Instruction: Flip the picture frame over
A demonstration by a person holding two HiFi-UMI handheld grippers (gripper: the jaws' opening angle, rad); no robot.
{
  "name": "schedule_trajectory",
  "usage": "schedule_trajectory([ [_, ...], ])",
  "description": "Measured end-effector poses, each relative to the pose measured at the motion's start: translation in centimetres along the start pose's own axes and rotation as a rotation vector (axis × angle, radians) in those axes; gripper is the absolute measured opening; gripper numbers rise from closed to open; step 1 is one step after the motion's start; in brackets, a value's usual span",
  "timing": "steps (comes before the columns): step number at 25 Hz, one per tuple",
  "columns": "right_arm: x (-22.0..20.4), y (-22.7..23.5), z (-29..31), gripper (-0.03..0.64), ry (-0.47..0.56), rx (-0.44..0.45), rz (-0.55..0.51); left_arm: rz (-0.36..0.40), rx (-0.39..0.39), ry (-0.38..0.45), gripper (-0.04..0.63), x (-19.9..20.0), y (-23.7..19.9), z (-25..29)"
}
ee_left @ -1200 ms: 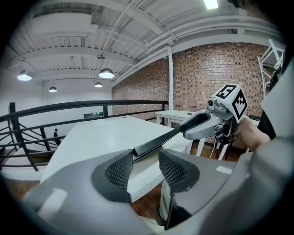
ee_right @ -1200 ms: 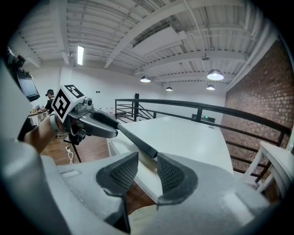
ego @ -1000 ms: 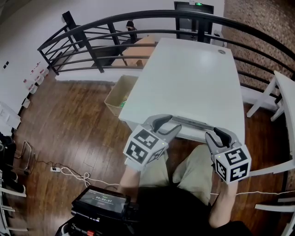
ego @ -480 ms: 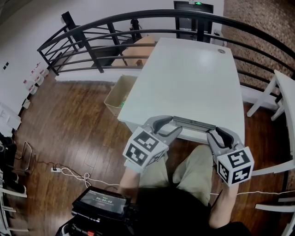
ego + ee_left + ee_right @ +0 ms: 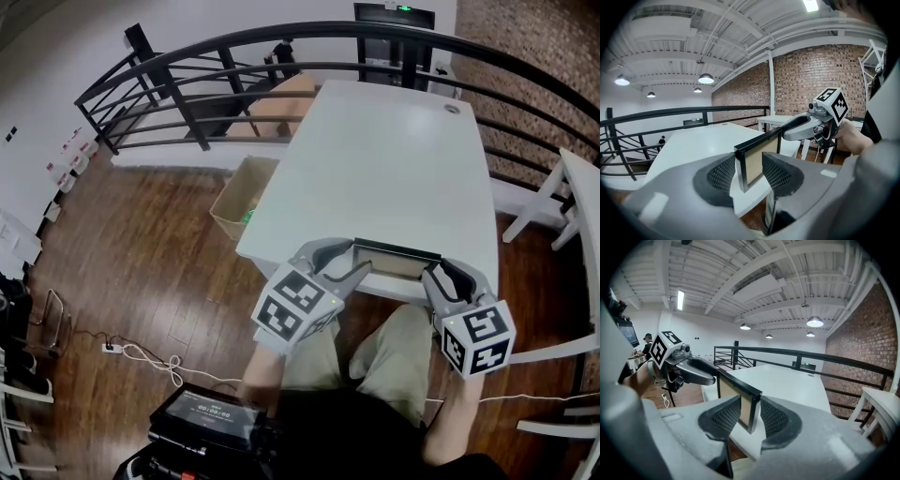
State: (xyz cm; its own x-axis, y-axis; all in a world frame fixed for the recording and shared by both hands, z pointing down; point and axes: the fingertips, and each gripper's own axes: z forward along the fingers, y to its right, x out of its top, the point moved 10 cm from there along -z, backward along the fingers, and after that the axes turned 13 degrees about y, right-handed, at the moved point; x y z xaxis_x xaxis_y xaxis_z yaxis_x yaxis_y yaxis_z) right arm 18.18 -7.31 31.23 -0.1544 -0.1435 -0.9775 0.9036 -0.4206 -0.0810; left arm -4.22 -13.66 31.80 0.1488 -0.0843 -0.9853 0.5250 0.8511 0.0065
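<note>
A black-edged picture frame (image 5: pixel 395 260) with a tan board face is held up on edge over the near edge of the white table (image 5: pixel 384 159). My left gripper (image 5: pixel 345 265) is shut on its left end, and the frame (image 5: pixel 754 159) stands between the two mesh pads. My right gripper (image 5: pixel 437 274) is shut on its right end, where the frame (image 5: pixel 743 404) again sits pinched between the pads. Each gripper view also shows the other gripper at the frame's far end.
An open cardboard box (image 5: pixel 246 194) stands on the wood floor left of the table. A black railing (image 5: pixel 281 47) curves behind the table. A white chair (image 5: pixel 562 216) is at the right. The person's legs (image 5: pixel 394 347) are below the grippers.
Both grippers have lifted the frame from lying flat at the table's near edge and tipped it up, so its tan face now shows toward me.
</note>
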Motion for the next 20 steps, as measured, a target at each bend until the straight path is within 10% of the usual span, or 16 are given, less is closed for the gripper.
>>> schedule_trajectory([
  [20, -1.6, 3.4, 4.2, 0.112, -0.001, -0.033, 0.019, -0.009, -0.03, -0.062, 0.187, -0.9, -3.3, 4.6],
])
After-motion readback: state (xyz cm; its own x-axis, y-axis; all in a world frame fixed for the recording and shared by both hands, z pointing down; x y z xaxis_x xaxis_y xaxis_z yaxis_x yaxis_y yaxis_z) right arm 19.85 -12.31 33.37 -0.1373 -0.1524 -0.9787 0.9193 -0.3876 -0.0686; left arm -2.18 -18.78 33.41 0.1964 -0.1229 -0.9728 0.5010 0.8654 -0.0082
